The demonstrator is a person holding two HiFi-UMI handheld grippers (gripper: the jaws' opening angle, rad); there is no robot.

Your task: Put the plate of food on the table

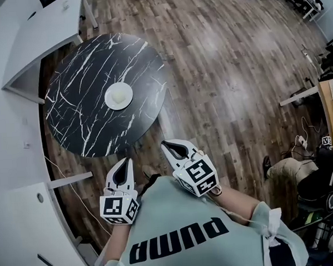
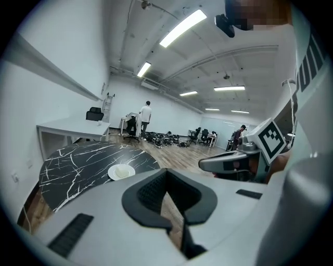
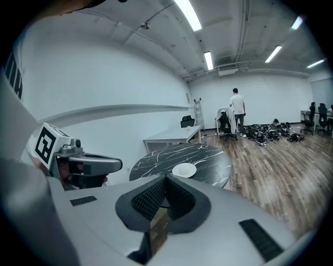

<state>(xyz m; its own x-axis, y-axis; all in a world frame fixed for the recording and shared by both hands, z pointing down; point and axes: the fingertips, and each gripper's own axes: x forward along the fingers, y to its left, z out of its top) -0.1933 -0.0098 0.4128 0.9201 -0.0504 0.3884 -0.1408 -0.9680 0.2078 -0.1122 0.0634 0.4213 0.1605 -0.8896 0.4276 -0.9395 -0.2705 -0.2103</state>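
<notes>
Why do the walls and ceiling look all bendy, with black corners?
Left gripper view: the wide-angle lens bows the ceiling lights and blackens the corners. Right gripper view: same bending, yet the marble table and plate stay sharp. Head view: the wooden floor planks curve around the table, with a pale sheen on them.

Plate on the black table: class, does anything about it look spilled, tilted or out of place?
Nothing stands out. The plate sits flat near the middle of the table, with its pale food on it and nothing spilled around it.
</notes>
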